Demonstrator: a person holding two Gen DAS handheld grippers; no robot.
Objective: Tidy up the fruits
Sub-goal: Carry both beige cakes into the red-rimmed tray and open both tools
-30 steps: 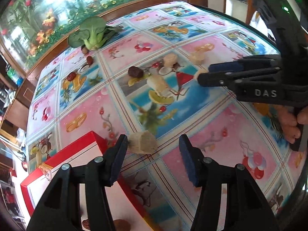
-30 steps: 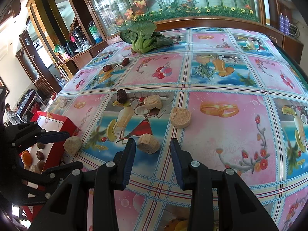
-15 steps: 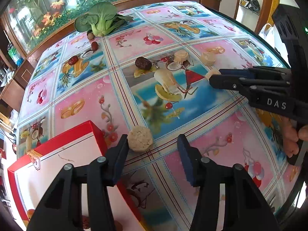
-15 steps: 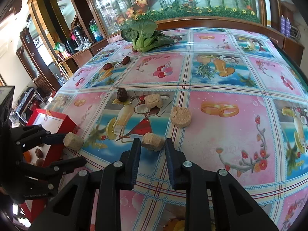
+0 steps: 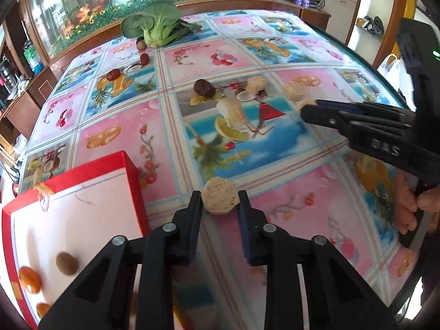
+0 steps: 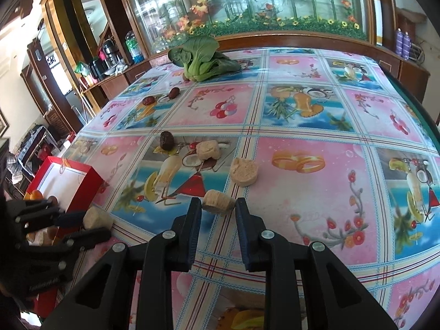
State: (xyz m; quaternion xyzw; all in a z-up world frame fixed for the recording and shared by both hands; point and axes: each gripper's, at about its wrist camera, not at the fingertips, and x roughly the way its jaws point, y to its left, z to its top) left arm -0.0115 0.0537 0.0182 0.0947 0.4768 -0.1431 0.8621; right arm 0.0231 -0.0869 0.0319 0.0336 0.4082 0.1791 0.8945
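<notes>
Left gripper [image 5: 220, 206] and right gripper [image 6: 218, 206], each clamped across the curved side of a tan cake [image 5: 219, 196] [image 6: 219, 206] on the tablecloth [image 6: 302, 200] near the red box [image 5: 82, 209]; both look light, dry and crumbly, so squeeze gently.

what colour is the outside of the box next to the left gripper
Red outside, white lining; the box shows best in the left wrist view.

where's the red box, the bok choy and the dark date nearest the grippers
red box [image 5: 129, 162], left wrist view, on its red far corner
bok choy [image 6: 199, 64], right wrist view, on the pale stalks
dark date [image 6: 166, 140], right wrist view, on the middle of its wrinkled body
</notes>
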